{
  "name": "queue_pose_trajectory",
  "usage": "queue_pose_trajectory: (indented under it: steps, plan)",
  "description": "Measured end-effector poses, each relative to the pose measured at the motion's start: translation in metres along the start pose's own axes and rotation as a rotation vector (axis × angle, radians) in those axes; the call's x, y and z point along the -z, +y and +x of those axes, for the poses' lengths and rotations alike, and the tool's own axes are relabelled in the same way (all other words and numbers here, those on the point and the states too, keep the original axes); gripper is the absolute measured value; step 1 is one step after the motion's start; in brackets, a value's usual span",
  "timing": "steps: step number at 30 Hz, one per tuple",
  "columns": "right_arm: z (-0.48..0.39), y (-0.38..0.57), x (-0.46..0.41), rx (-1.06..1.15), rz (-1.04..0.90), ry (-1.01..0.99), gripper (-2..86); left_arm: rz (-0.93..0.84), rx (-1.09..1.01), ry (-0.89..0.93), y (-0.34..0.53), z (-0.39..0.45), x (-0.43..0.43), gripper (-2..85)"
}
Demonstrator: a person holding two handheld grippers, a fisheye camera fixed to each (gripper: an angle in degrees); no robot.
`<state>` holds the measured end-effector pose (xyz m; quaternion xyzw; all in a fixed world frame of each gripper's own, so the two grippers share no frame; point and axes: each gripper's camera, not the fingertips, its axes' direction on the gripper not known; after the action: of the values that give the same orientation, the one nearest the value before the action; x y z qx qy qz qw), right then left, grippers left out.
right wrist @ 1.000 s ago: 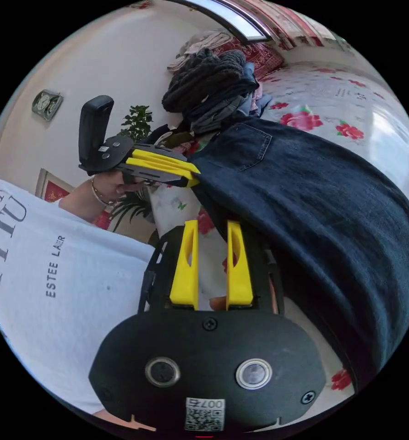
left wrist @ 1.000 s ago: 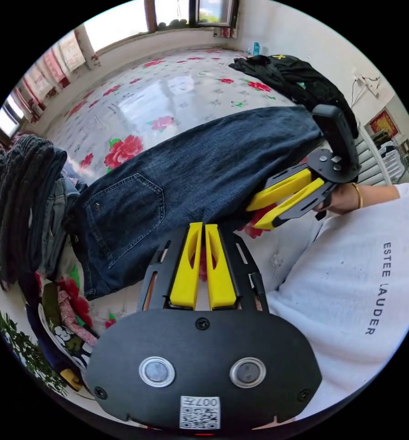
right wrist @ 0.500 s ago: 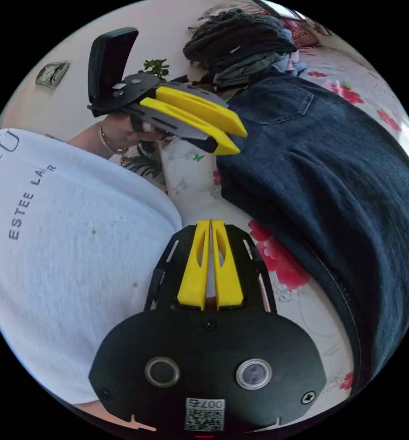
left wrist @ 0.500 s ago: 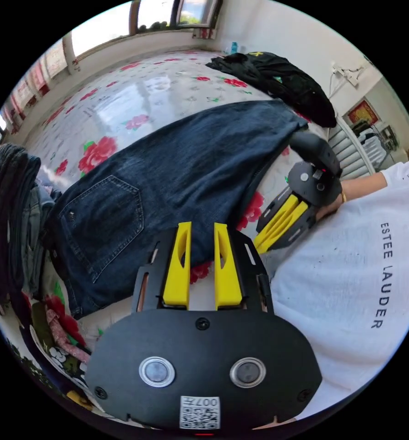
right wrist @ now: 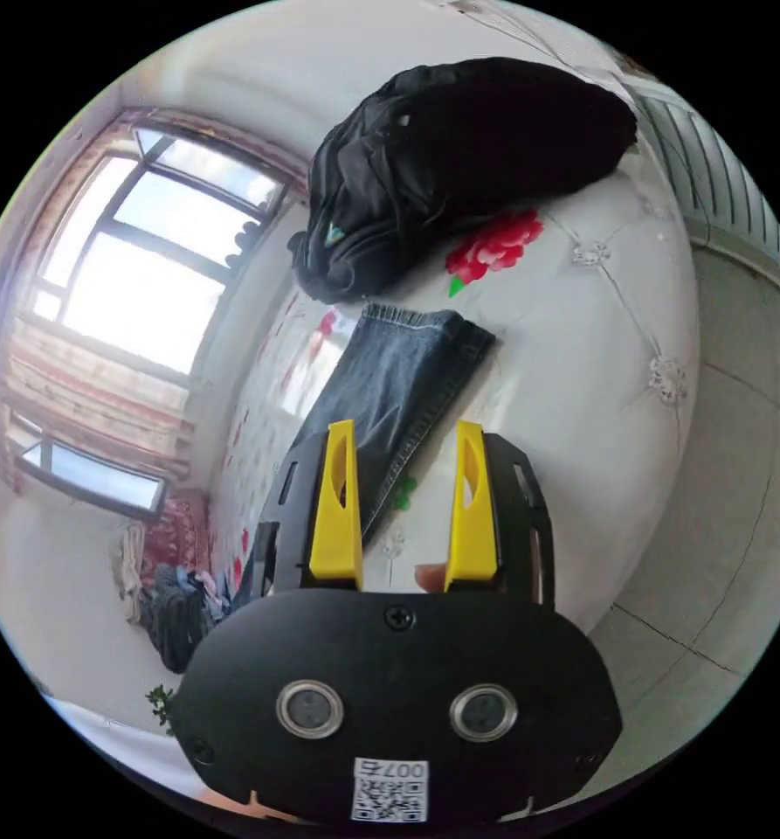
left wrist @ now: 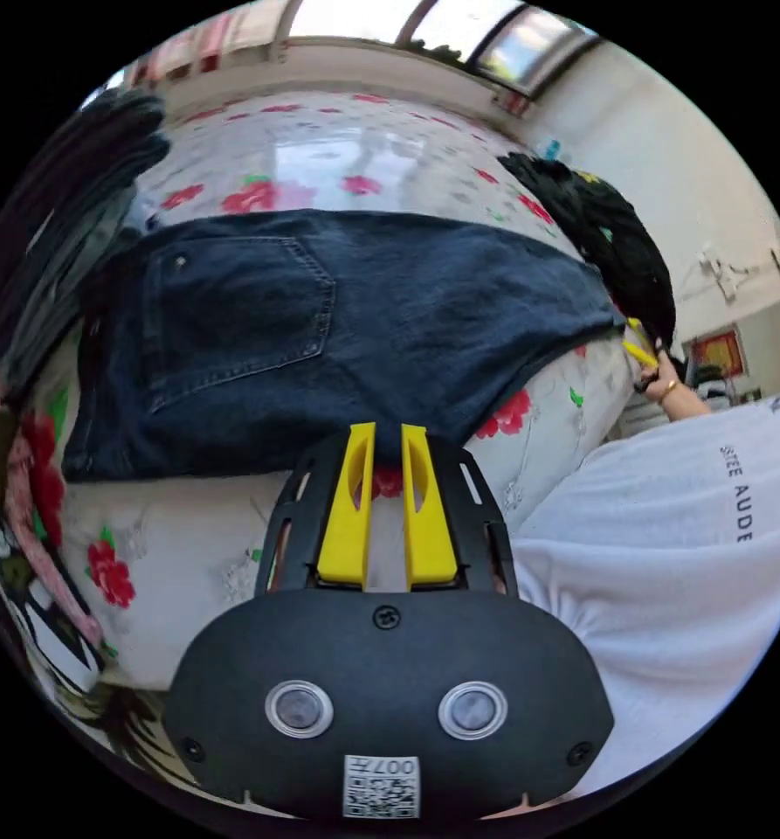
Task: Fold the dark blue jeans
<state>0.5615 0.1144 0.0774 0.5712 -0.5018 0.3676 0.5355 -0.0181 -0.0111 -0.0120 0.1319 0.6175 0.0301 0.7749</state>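
The dark blue jeans [left wrist: 337, 332] lie flat across the flowered bed [left wrist: 189, 559], back pocket up and waist to the left. My left gripper [left wrist: 388, 430] hovers at the jeans' near edge, around mid-length. Its jaws are a little apart and hold nothing. A yellow tip of my right gripper [left wrist: 639, 346] shows at the leg end, held by a hand [left wrist: 669, 389]. In the right gripper view, my right gripper [right wrist: 404, 428] stands wide open just short of the jeans' hem [right wrist: 411, 363]. The leg's edge runs under its left jaw.
A heap of black clothes [right wrist: 468, 157] lies just beyond the hem [left wrist: 608, 227]. A stack of folded dark clothes [left wrist: 58, 201] stands by the waist end. The person's white shirt [left wrist: 669, 559] is close on the right. The bed's rounded edge drops to tiled floor [right wrist: 739, 524].
The right gripper has gone from the jeans' middle edge out to the leg hem and opened from shut. The left gripper's jaws have narrowed somewhat. The jeans lie as before.
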Motion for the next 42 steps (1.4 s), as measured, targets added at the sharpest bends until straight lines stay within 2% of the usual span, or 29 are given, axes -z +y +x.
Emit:
queue_pose_trajectory:
  steps: [4, 7, 9, 12, 14, 15, 17, 20, 22, 26, 34, 38, 40, 42]
  plan:
    - [0.017, -0.001, -0.02, -0.143, 0.114, -0.074, 8.2, 0.122, 0.352, 0.081, 0.023, -0.069, 0.041, 6.1]
    - [0.017, -0.007, -0.039, -0.232, 0.065, -0.115, 4.0, 0.23, 0.579, 0.102, 0.048, -0.116, 0.072, 7.1]
    - [-0.005, -0.012, -0.043, -0.192, 0.056, -0.134, 1.9, 0.292, 0.703, 0.104, 0.064, -0.145, 0.092, 7.8]
    - [-0.087, -0.014, -0.046, 0.117, -0.005, -0.189, 0.7, 0.352, 0.805, 0.089, 0.078, -0.174, 0.113, 8.3]
    - [-0.175, 0.013, -0.048, 0.471, -0.108, -0.239, 0.4, 0.38, 0.857, 0.086, 0.085, -0.19, 0.125, 8.7]
    - [-0.197, 0.026, -0.049, 0.565, -0.145, -0.252, 0.4, 0.408, 0.882, 0.091, 0.089, -0.201, 0.132, 9.0]
    - [-0.273, 0.098, -0.055, 0.912, -0.314, -0.321, 0.6, 0.445, 0.915, 0.097, 0.093, -0.217, 0.143, 9.5]
    - [-0.319, 0.215, -0.075, 1.161, -0.544, -0.399, 1.3, 0.487, 0.938, 0.11, 0.098, -0.24, 0.157, 10.6]
    - [-0.321, 0.289, -0.101, 1.212, -0.698, -0.4, 2.1, 0.5, 0.942, 0.127, 0.1, -0.253, 0.161, 11.1]
    - [-0.292, 0.425, -0.151, 1.287, -1.003, -0.201, 4.7, 0.508, 0.945, 0.199, 0.104, -0.274, 0.162, 11.9]
    - [-0.3, 0.489, -0.144, 1.451, -0.919, -0.045, 8.1, 0.505, 0.953, 0.325, 0.123, -0.296, 0.153, 11.1]
    - [-0.304, 0.497, -0.14, 1.356, -0.914, -0.069, 7.5, 0.544, 1.014, 0.433, 0.146, -0.309, 0.145, 1.0]
    - [-0.299, 0.491, -0.131, 1.284, -0.893, -0.087, 7.1, 0.617, 0.95, 0.447, 0.149, -0.3, 0.157, -0.2]
    - [-0.29, 0.481, -0.12, 1.225, -0.86, -0.079, 6.8, 0.701, 0.754, 0.472, 0.138, -0.269, 0.189, -0.6]
